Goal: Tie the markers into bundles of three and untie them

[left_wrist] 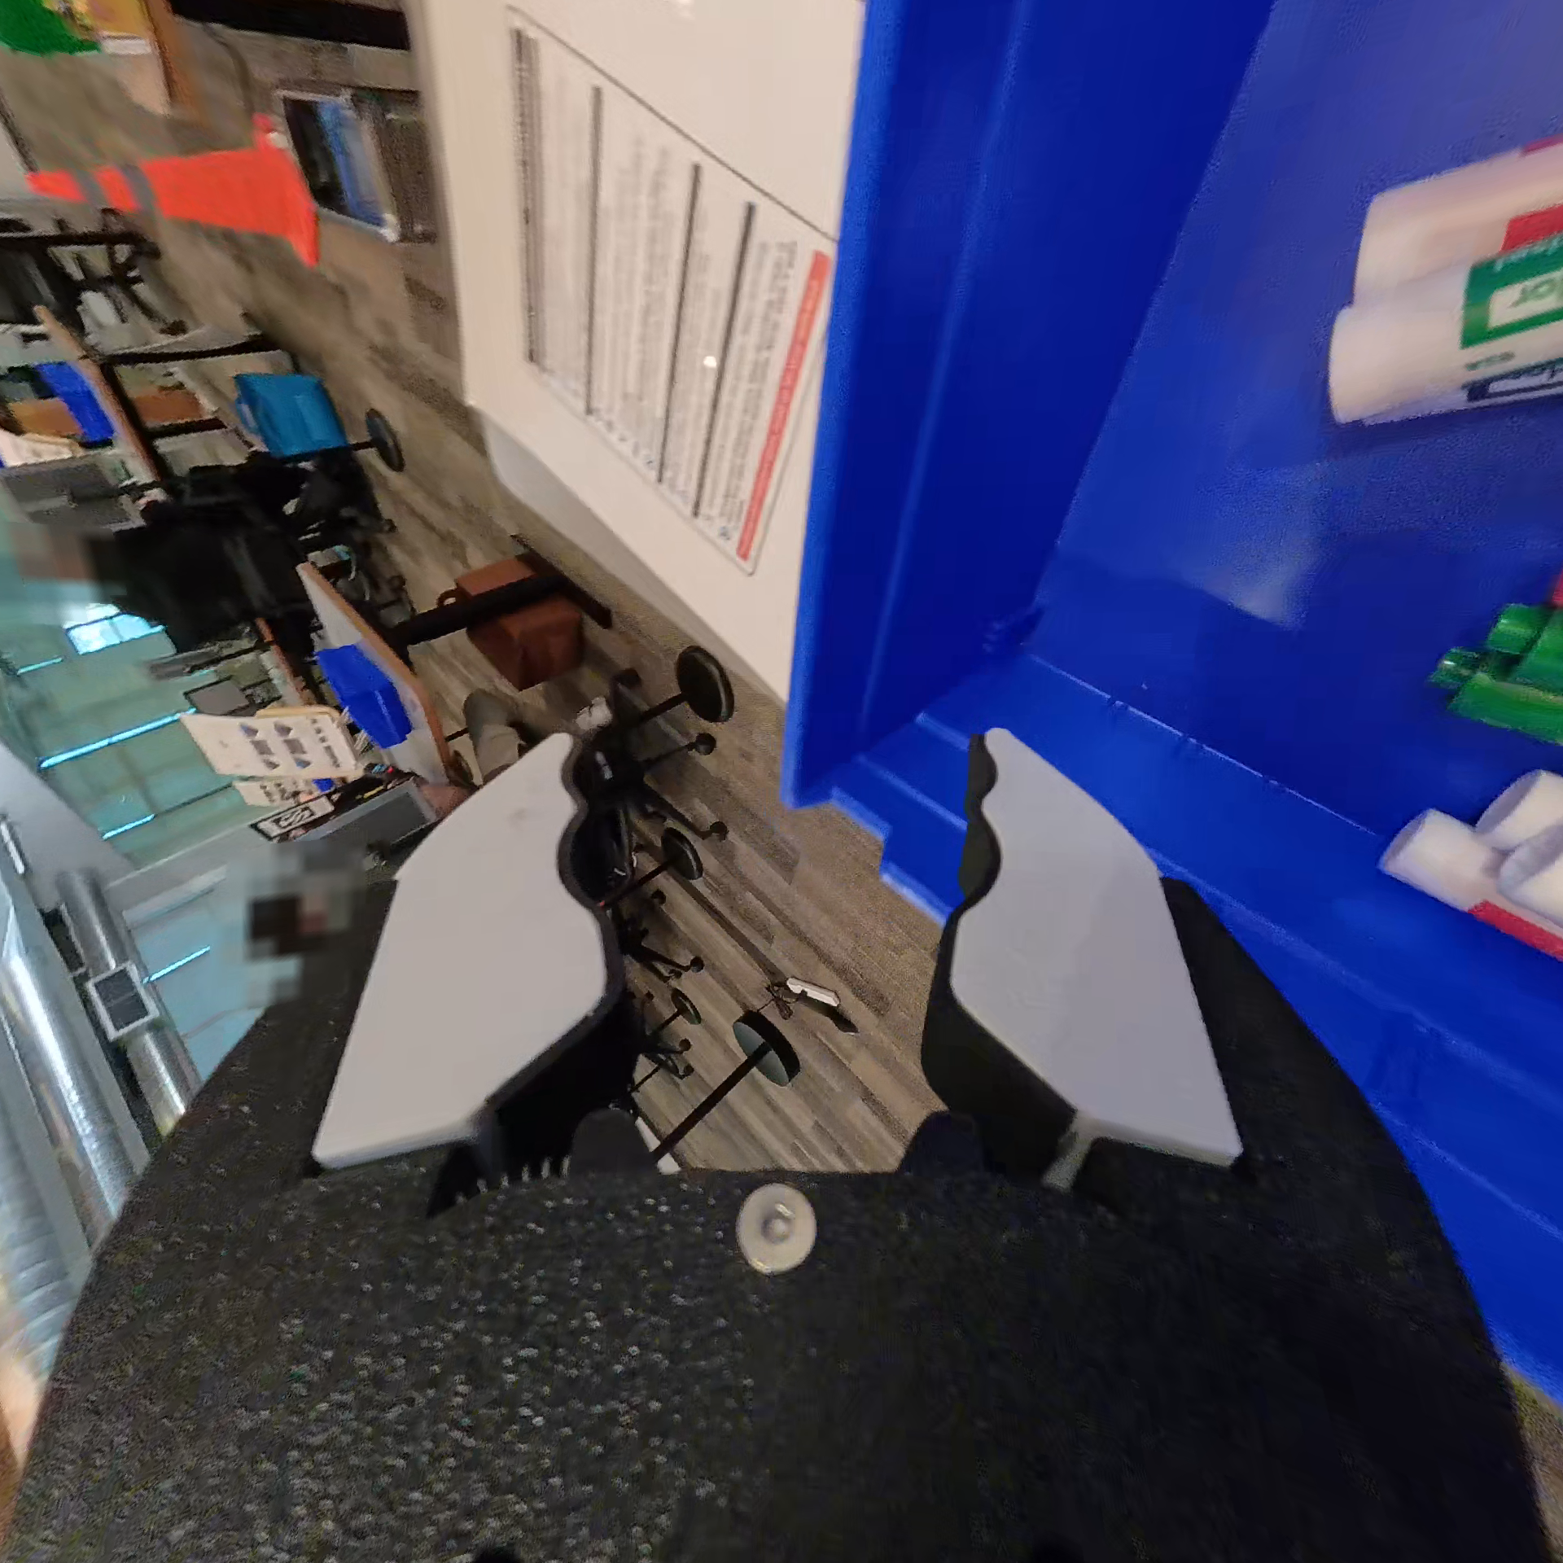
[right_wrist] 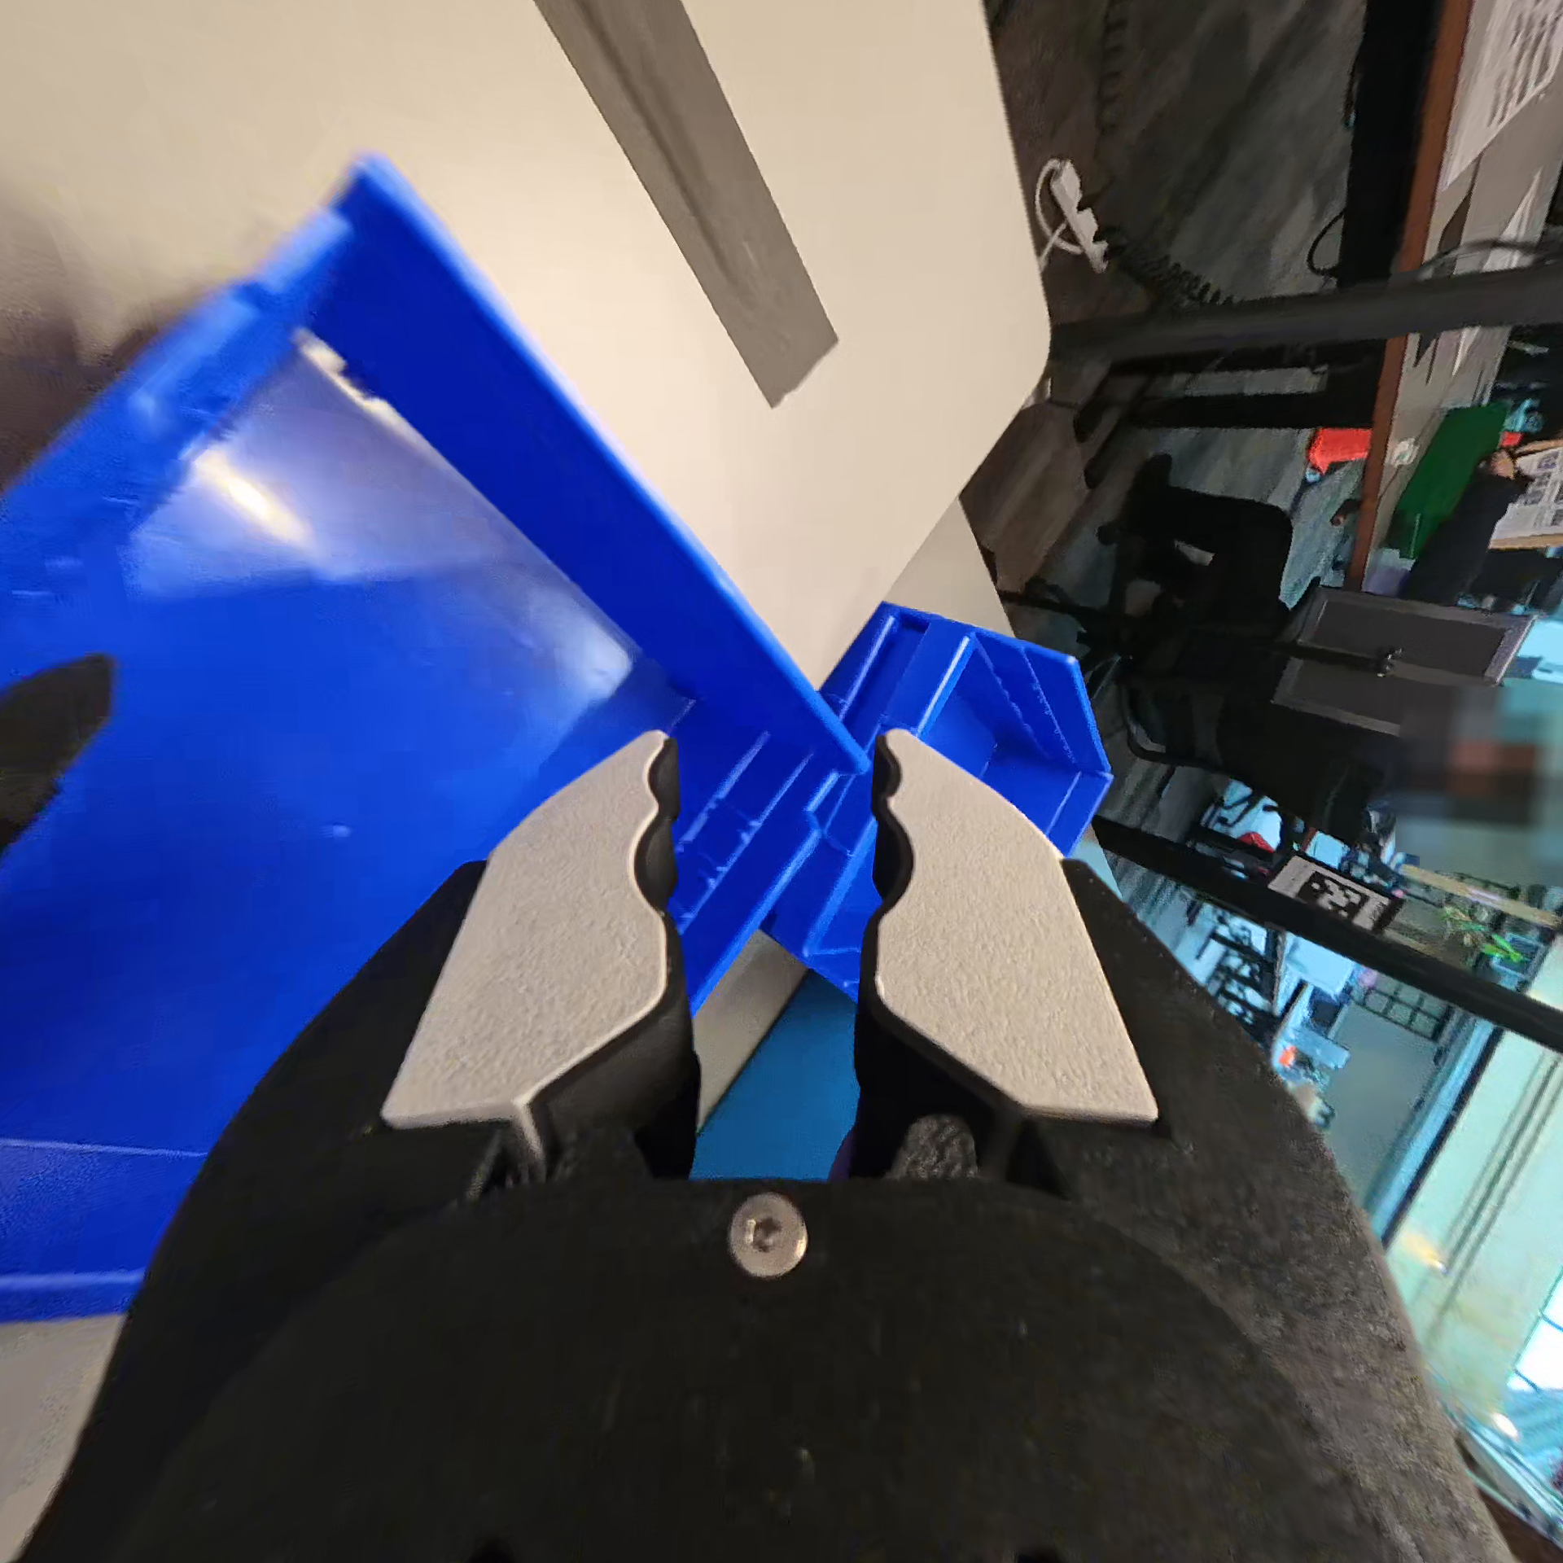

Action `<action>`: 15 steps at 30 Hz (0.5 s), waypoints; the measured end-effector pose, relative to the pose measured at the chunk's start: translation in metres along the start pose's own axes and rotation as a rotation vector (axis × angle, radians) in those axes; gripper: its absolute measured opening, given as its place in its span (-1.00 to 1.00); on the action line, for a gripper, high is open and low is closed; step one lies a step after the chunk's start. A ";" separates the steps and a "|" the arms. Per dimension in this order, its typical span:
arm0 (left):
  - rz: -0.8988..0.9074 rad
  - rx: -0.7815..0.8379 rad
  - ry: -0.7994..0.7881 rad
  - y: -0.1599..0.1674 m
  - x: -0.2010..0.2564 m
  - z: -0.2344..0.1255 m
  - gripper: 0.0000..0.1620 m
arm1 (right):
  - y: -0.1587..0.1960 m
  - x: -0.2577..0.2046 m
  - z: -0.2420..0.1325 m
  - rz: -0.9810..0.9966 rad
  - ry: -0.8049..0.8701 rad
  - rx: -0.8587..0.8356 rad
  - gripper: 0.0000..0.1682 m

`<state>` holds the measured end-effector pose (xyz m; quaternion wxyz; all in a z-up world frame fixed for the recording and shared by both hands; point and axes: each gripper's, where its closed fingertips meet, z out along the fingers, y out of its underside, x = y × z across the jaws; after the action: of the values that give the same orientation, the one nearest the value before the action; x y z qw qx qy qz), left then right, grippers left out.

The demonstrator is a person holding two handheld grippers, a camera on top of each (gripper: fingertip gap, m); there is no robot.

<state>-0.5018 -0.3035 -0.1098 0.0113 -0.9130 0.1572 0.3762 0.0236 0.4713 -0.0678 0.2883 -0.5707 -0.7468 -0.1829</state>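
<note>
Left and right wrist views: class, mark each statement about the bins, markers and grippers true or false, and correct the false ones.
1. The left gripper is shut on a marker. False: its jaws stand open with nothing between them.
2. White-barrelled markers lie inside the large blue bin. True.
3. The right gripper is open and holds nothing. True.
4. The bins are red. False: the large bin and the small bin are both blue.
5. In the left wrist view, green marker caps show inside the bin. True.
6. The small bin is filled with markers. False: no markers show in it.
</note>
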 end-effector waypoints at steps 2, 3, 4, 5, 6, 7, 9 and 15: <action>-0.036 0.012 -0.017 -0.002 -0.004 -0.021 0.04 | -0.013 -0.021 -0.030 0.008 -0.024 0.086 -0.48; -0.078 0.028 0.010 -0.005 0.001 -0.032 0.03 | -0.022 -0.040 -0.046 0.008 -0.053 0.136 -0.48; -0.137 0.046 0.067 -0.010 0.010 -0.042 0.00 | -0.033 -0.063 -0.062 0.003 -0.097 0.187 -0.48; -0.210 0.055 0.127 -0.015 0.021 -0.050 -0.03 | -0.043 -0.091 -0.078 -0.010 -0.150 0.236 -0.48; -0.285 0.054 0.201 -0.019 0.035 -0.057 -0.06 | -0.053 -0.121 -0.094 -0.032 -0.206 0.280 -0.48; -0.353 0.055 0.285 -0.025 0.051 -0.063 -0.06 | -0.062 -0.153 -0.109 -0.063 -0.259 0.321 -0.48; -0.480 0.040 0.393 -0.032 0.080 -0.070 -0.15 | -0.072 -0.218 -0.135 -0.139 -0.354 0.383 -0.48; -0.802 -0.050 0.591 -0.047 0.156 -0.072 -0.17 | -0.086 -0.362 -0.169 -0.280 -0.548 0.527 -0.49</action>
<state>-0.3345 -0.3127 -0.1708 0.0883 -0.9692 -0.2188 0.0711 0.0444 0.0749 -0.1644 0.1872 -0.3975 -0.8879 0.1361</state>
